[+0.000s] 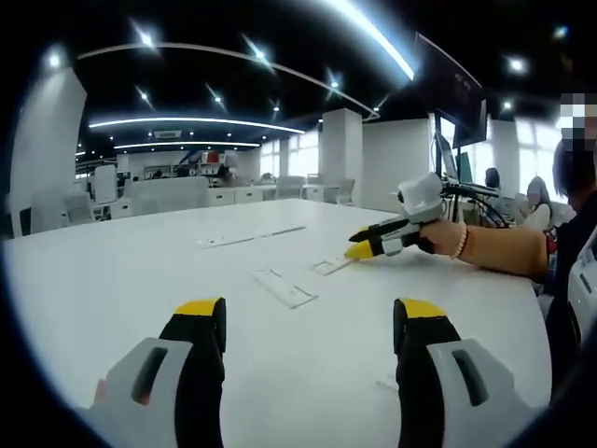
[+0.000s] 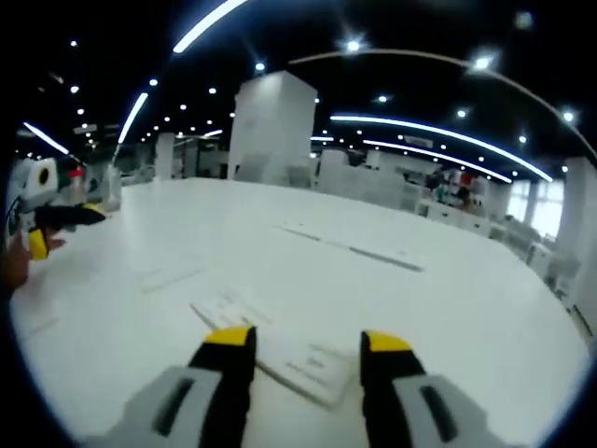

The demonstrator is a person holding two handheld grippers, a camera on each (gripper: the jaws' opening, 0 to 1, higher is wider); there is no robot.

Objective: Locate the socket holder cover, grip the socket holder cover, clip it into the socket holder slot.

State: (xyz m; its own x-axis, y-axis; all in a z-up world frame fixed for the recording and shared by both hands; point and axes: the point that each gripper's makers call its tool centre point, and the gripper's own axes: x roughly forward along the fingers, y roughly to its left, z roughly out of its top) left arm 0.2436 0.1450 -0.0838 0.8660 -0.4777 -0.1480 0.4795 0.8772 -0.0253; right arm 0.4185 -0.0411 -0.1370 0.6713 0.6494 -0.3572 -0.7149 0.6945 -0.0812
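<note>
Currently, left gripper (image 1: pixel 309 322): jaws apart, nothing between them, above the white table (image 1: pixel 112 271).
Right gripper (image 2: pixel 307 347): jaws apart, hovering over one flat white plastic socket holder strip (image 2: pixel 280 353).
White strips on table: four counted in the left gripper view, the nearest (image 1: pixel 284 287) at 12 o'clock.
Socket holder cover: cannot tell which piece.

The table (image 1: pixel 112 280) has a smooth, matt white top with a soft sheen toward its far edge. The flat socket holder pieces (image 1: pixel 284 287) near its middle look like pale, smooth plastic. The jaws' yellow tips and black fingers (image 1: pixel 201 345) look like matt plastic.
</note>
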